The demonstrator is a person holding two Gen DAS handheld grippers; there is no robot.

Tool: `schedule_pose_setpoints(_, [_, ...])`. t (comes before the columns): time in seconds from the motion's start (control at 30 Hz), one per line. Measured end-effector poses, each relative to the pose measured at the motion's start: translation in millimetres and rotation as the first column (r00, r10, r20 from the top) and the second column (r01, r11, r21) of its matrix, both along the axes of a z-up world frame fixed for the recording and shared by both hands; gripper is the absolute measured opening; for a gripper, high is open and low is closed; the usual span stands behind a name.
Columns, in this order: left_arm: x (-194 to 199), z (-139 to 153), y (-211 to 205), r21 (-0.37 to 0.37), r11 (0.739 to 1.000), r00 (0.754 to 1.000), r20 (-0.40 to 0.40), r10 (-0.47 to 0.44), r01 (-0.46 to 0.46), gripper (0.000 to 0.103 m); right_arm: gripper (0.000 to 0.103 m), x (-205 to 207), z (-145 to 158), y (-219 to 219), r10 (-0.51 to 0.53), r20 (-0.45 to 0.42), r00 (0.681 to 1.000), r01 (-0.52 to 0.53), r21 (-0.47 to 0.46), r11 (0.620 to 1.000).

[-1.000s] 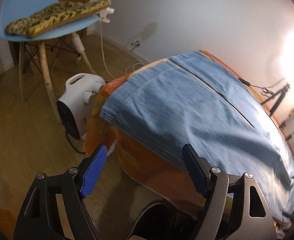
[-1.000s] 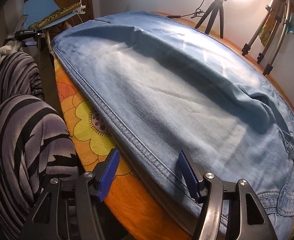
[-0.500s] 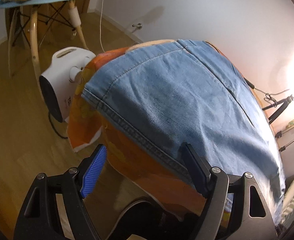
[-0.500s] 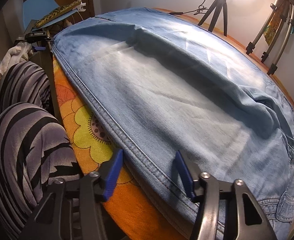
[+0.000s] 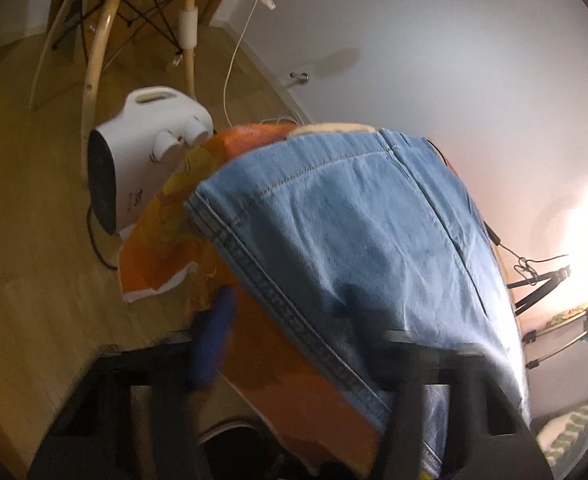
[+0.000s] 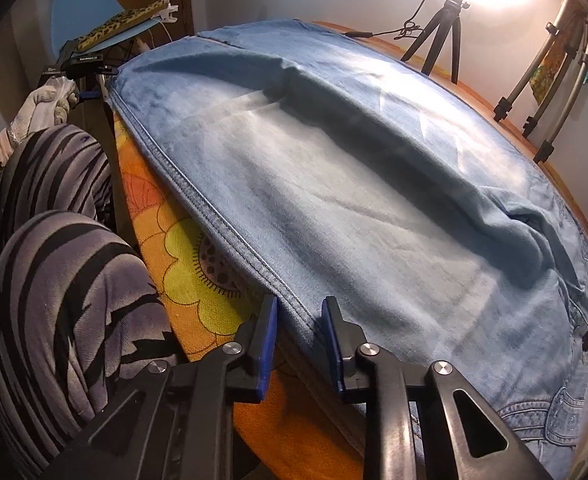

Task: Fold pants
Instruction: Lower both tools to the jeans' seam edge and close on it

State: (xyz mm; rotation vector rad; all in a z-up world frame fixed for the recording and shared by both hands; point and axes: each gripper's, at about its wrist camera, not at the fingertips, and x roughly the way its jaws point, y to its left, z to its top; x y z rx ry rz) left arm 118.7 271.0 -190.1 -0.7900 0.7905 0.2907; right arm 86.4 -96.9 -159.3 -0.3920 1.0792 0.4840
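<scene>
Right gripper first, nearest the lens: its blue-padded fingers stand narrowly apart, straddling the stitched side seam of the light blue denim pants, not visibly pinched shut on it. The pants lie spread flat along the table, over the orange flower-print cloth, with the waistband and pocket end at the right and the leg hems running off toward the far left.

Over on the left gripper, things are smeared with motion blur. One blue pad sits over the orange cloth below the seam; the other finger is a dark shape lying on the denim. The gap looks wide, so the fingers read as open around the seam near the hem corner.

The risk? The right fingers may close on the top layer only, or catch the cloth beneath with the seam, dragging it along in the fold. The left, if it closes while moving, could miss the edge altogether.

Pose: both tools come in low from the near table edge, pointing across the pants. Beyond, a white fan heater stands on the wooden floor, a black tripod at the far edge.
</scene>
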Motion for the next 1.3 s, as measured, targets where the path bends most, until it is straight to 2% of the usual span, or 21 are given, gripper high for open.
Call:
schedule_pose_setpoints(0.03, [-0.4,2.2,-0.3,0.005,1.0,1.0,0.01,-0.001,0.001,0.031,0.02,-0.1,0.6,-0.5,-0.001,0.002,1.0,0.001,0.0,1.0])
schedule_pose_setpoints(0.1, [-0.1,5.5,-1.9,0.032,0.999,1.0,0.016,-0.007,0.006,0.01,0.016,0.8,1.2,-0.5,-0.001,0.002,1.0,0.001,0.004,1.0])
schedule_pose_setpoints(0.17, [0.7,9.5,-4.1,0.064,0.998,1.0,0.023,-0.012,0.01,0.009,0.015,1.7,1.6,-0.5,-0.006,0.007,1.0,0.006,0.002,1.0])
schedule_pose_setpoints(0.27, [-1.7,11.8,-4.5,0.067,0.997,0.999,0.038,-0.027,0.025,0.009,0.011,3.9,6.7,1.2,-0.017,0.033,0.999,0.018,-0.006,1.0])
schedule_pose_setpoints(0.37, [-5.5,6.0,2.3,0.049,0.999,1.0,0.021,-0.015,0.014,0.012,0.009,9.1,14.2,2.5,-0.021,0.068,0.997,0.023,-0.02,1.0])
schedule_pose_setpoints(0.4, [-6.7,4.7,4.6,0.042,0.999,1.0,0.018,-0.009,0.008,0.022,0.007,13.0,18.3,2.5,-0.023,0.088,0.996,0.025,-0.03,0.999])
schedule_pose_setpoints(0.43, [-8.5,3.4,7.7,0.036,0.999,1.0,0.014,0.004,-0.004,0.029,0.006,16.9,21.6,2.2,-0.028,0.103,0.994,0.032,-0.035,0.999])
schedule_pose_setpoints(0.47, [-11.8,2.4,12.0,0.026,0.999,1.0,0.017,0.021,-0.022,0.038,0.0,21.3,25.0,1.4,-0.037,0.119,0.992,0.042,-0.038,0.998])
schedule_pose_setpoints(0.53, [-15.2,1.8,15.9,0.005,1.0,0.999,0.027,0.031,-0.031,0.042,0.0,38.0,33.9,-3.1,-0.075,0.164,0.984,0.085,-0.052,0.995])
schedule_pose_setpoints(0.6, [-13.9,1.7,17.7,0.008,1.0,0.999,0.02,0.026,-0.026,0.053,0.0,51.4,39.1,-8.9,-0.095,0.18,0.979,0.105,-0.046,0.993])
schedule_pose_setpoints(0.67, [-13.0,0.2,19.9,0.009,1.0,0.999,0.019,0.026,-0.026,0.058,0.0,63.5,43.2,-12.1,-0.106,0.184,0.977,0.116,-0.043,0.992])
schedule_pose_setpoints(0.87, [-13.5,-21.8,40.5,-0.073,0.994,0.995,0.039,0.088,-0.085,0.06,0.0,63.1,39.7,-6.0,-0.084,0.14,0.987,0.088,-0.02,0.996])
schedule_pose_setpoints(1.07, [-20.3,-43.7,59.7,-0.229,0.961,0.979,0.097,0.181,-0.155,0.06,0.0,51.2,27.0,-3.0,-0.088,0.103,0.991,0.091,-0.023,0.996])
schedule_pose_setpoints(1.17, [-21.7,-43.7,60.0,-0.263,0.95,0.972,0.114,0.204,-0.168,0.057,0.0,49.9,28.3,-2.3,-0.093,0.105,0.99,0.096,-0.024,0.995])
schedule_pose_setpoints(1.23, [-21.3,-40.8,58.8,-0.274,0.948,0.97,0.134,0.205,-0.162,0.054,0.0,48.7,29.5,-0.9,-0.091,0.107,0.99,0.094,-0.024,0.995])
schedule_pose_setpoints(1.3, [-17.7,-35.5,55.7,-0.289,0.948,0.969,0.159,0.188,-0.136,0.037,0.0,47.2,29.5,1.0,-0.089,0.109,0.99,0.093,-0.025,0.995])
